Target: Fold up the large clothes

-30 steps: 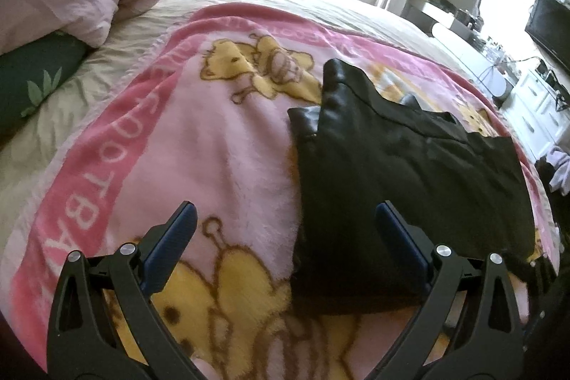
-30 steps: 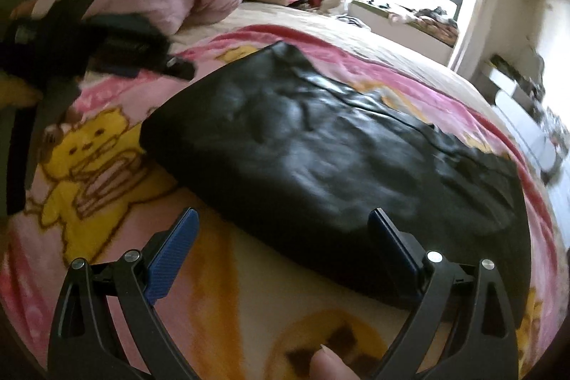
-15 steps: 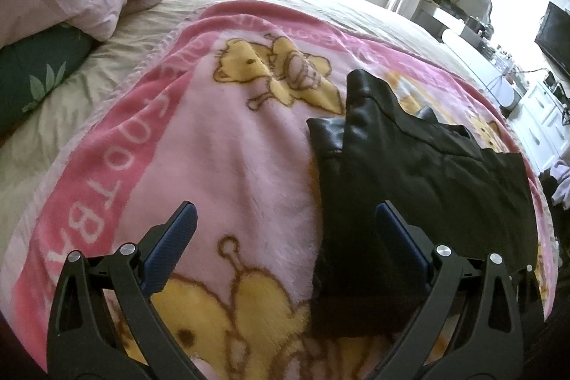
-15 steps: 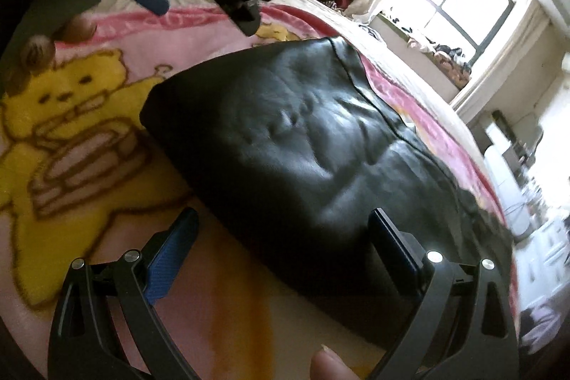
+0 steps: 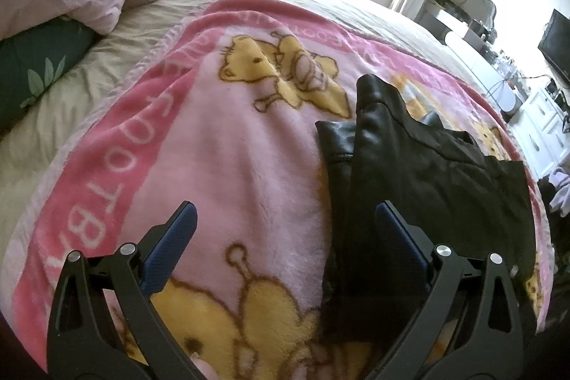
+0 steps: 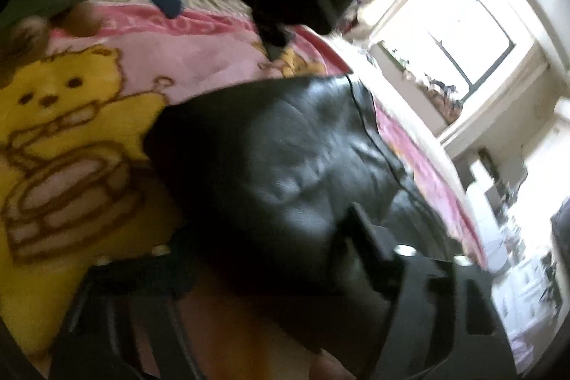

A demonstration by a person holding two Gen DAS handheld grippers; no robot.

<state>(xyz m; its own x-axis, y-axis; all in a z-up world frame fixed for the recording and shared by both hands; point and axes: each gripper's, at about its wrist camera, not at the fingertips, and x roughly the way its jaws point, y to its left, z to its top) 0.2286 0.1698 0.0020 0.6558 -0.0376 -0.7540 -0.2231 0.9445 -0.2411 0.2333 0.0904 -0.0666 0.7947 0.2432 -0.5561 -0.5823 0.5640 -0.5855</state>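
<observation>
Garment (image 5: 420, 187): black, folded, on pink blanket (image 5: 221, 166) | left tool (image 5: 285, 219): apart, empty, over garment's left edge | right tool (image 6: 270, 237): closing around garment's near edge, blurred.

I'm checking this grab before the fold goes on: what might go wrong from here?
1. The right claw is closing over the near edge of the black leather garment; the glossy material may slip out, or only the top layer may be caught.
2. The left claw is open and empty, so a one-sided lift could drag the garment across the pink blanket.
</observation>
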